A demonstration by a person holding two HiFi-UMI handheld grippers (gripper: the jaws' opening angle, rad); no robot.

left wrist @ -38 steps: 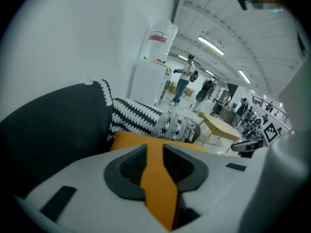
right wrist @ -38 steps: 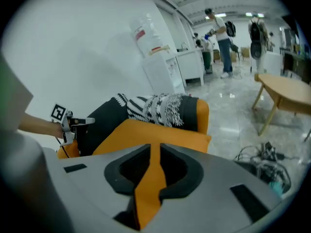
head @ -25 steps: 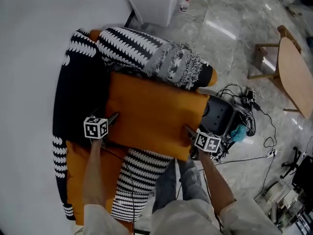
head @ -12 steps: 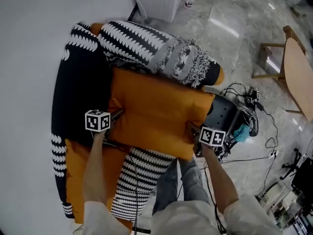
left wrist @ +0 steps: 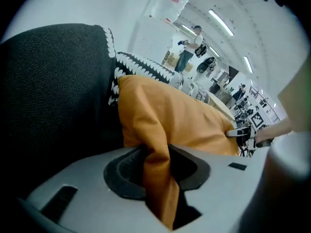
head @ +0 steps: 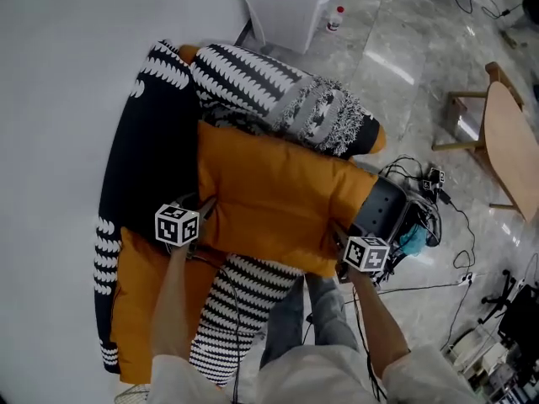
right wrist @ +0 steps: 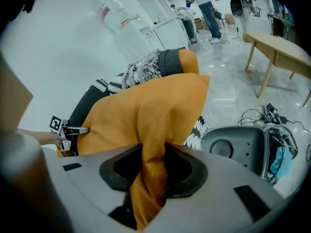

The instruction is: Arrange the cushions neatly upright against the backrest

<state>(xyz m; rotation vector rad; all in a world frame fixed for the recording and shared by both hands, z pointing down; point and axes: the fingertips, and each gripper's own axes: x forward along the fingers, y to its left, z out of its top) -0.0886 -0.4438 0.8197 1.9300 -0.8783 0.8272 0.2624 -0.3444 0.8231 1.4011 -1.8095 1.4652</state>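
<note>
Left claw (head: 205, 204), right claw (head: 335, 230): jaws just closing, now each pinching a fabric edge of orange cushion (head: 274, 196), at its 9 and 3 o'clock. Cushion on sofa, black backrest (head: 152, 158) at its 9 o'clock.

Counted: left gripper (head: 205, 209) and right gripper (head: 337, 232), two; orange cushion (head: 278, 196), one; black-and-white cushions, two: leaf-patterned cushion (head: 244, 74), striped cushion (head: 240, 305); grey fringed cushion (head: 324, 116), one; bottle (head: 337, 19), one; wooden table (head: 514, 141), one.

Plain orange cushion (head: 269, 200) mid-frame, broad face up, side edges bunched, leaf-print cushion (head: 248, 78) and grey fringed cushion (head: 324, 118) slumped along its upper edge, striped cushion (head: 238, 310) at lower centre
</note>
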